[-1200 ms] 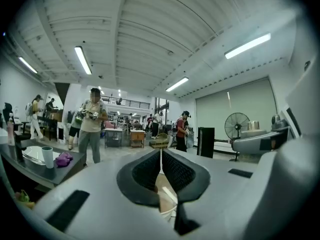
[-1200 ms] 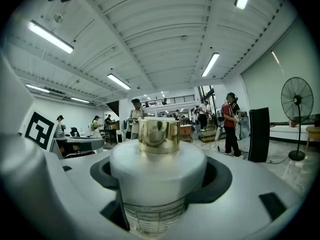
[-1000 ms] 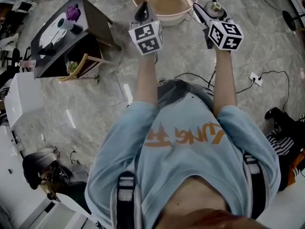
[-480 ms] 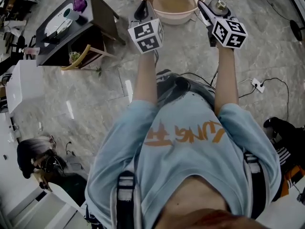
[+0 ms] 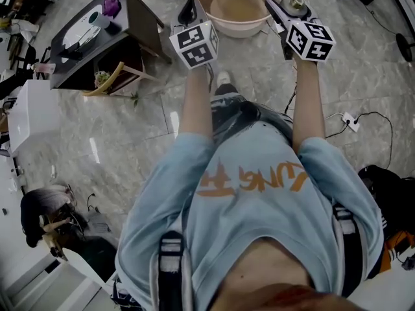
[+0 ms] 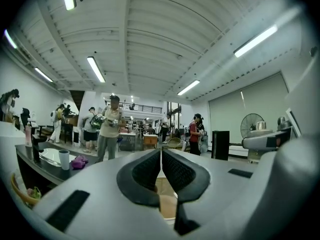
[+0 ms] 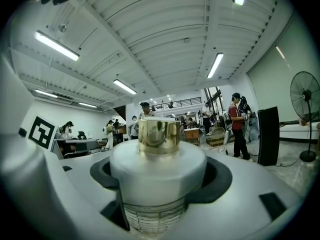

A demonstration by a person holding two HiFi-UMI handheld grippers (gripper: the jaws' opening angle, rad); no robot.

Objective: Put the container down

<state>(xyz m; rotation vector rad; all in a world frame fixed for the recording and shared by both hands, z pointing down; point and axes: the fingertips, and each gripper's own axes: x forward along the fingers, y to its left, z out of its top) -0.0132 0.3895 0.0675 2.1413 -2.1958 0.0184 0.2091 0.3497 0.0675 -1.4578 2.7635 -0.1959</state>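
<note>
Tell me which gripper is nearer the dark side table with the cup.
Left. The left gripper is just right of the table; the right gripper, holding the container, is farther right, past the basin.

Below me, the marble floor (image 5: 117, 141) carries a beige basin (image 5: 240, 31), a dark bench (image 5: 139, 21) and loose cables (image 5: 373, 116).

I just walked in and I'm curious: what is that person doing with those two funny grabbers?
A person holds a gripper in each hand, arms stretched forward. The right gripper is clamped around a glass container with a gold cap, close to a beige basin. The left gripper is shut with nothing in it. The container has not been put down yet.
</note>
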